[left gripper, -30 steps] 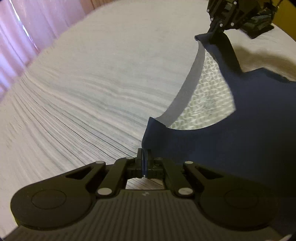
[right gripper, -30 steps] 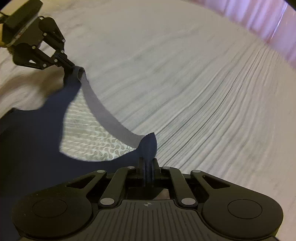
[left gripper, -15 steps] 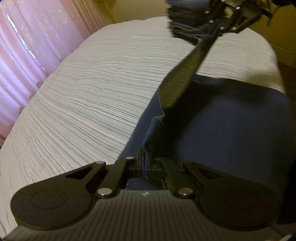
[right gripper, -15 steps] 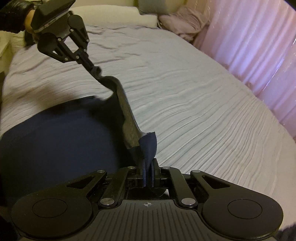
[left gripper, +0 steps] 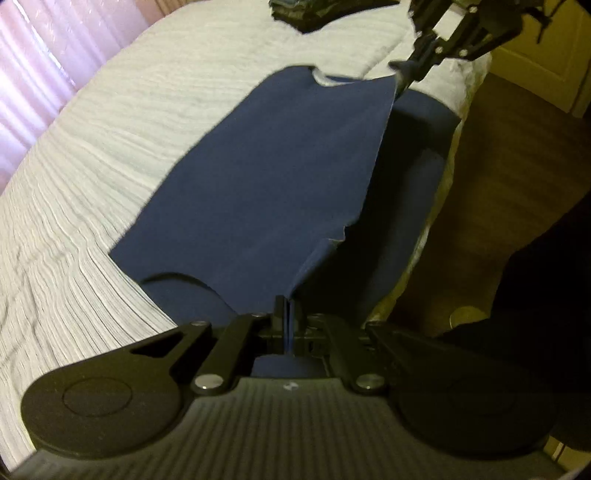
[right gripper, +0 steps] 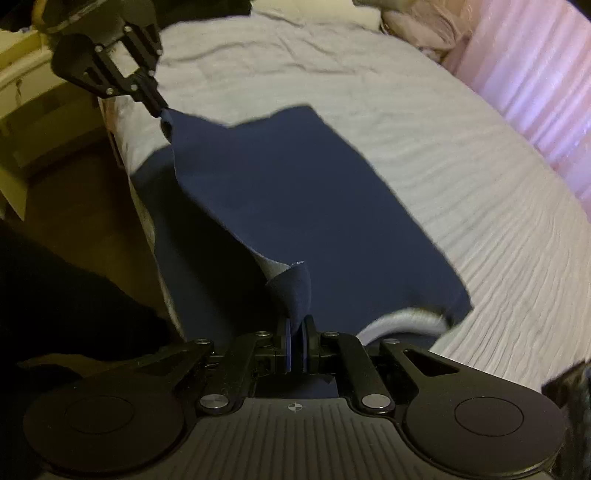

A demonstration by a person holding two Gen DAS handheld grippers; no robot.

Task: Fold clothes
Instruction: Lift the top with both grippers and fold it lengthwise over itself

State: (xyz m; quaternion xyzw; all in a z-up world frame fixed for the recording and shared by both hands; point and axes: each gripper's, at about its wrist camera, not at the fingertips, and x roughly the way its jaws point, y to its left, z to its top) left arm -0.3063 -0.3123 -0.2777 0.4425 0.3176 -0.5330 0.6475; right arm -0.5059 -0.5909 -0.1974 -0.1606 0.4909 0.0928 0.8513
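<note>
A navy blue garment [left gripper: 266, 177] lies partly spread on the bed, its near edge lifted between my two grippers; it also shows in the right wrist view [right gripper: 295, 192]. My left gripper [left gripper: 286, 314] is shut on one corner of the garment, and it shows from outside in the right wrist view [right gripper: 160, 110]. My right gripper [right gripper: 295, 332] is shut on the other corner, and it shows in the left wrist view [left gripper: 400, 75]. The held edge stretches between them above the bed's side. A lower layer of the garment hangs over the bed edge.
The bed [left gripper: 110, 155] has a ribbed light cover [right gripper: 461, 184]. Pink curtains [right gripper: 535, 74] hang beyond it. A dark pile of clothes [left gripper: 314, 14] sits at the far end. Wooden floor [left gripper: 498, 184] and a pale cabinet [right gripper: 22, 110] lie beside the bed. Pillows [right gripper: 417, 26] sit at the head.
Both grippers have pulled the held edge back toward the bed's side, and the garment has turned over and spread flat on the bed. The views now look down over the bed edge.
</note>
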